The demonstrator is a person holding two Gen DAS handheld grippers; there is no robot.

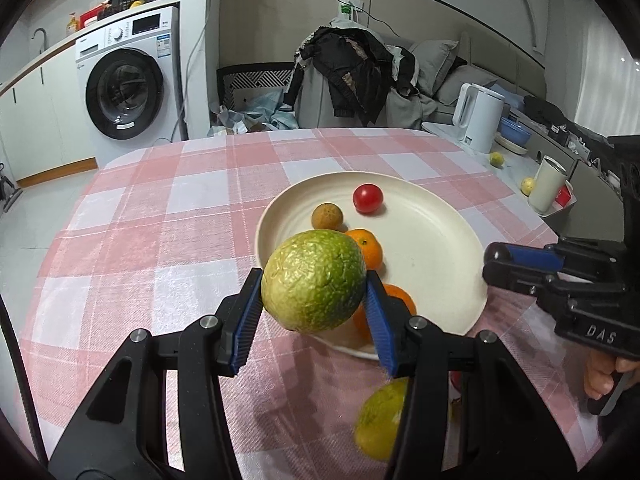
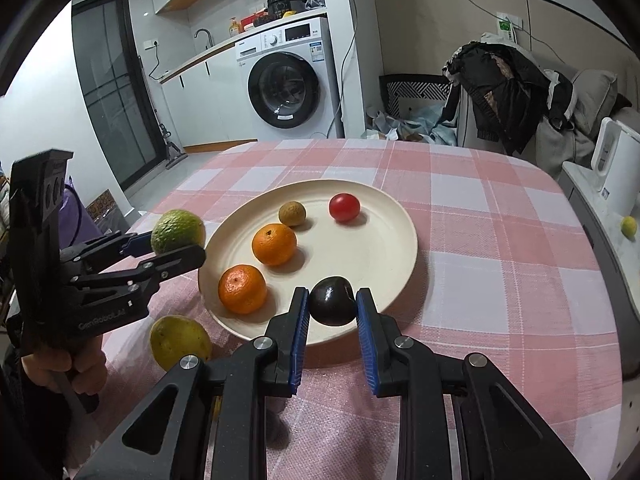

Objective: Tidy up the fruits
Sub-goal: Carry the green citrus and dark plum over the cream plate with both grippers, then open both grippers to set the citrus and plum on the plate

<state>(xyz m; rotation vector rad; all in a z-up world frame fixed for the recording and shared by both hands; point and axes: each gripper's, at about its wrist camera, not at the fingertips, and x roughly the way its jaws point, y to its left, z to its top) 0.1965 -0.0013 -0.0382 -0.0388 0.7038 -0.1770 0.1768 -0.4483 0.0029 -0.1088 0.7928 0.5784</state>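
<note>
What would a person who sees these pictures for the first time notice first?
Probably the big green bumpy fruit, clamped in the left gripper near the left rim of the cream plate. Next, the dark plum held in the right gripper over the plate's near edge. Two oranges, a red tomato and a small brown fruit lie on the plate.

Washing machine (image 2: 286, 90) against far wall, pot (image 2: 285, 3) on top. Dark jacket (image 1: 352, 70) heaped over chair. White kettle (image 1: 478, 116) beside checked tablecloth (image 1: 160, 208).
</note>
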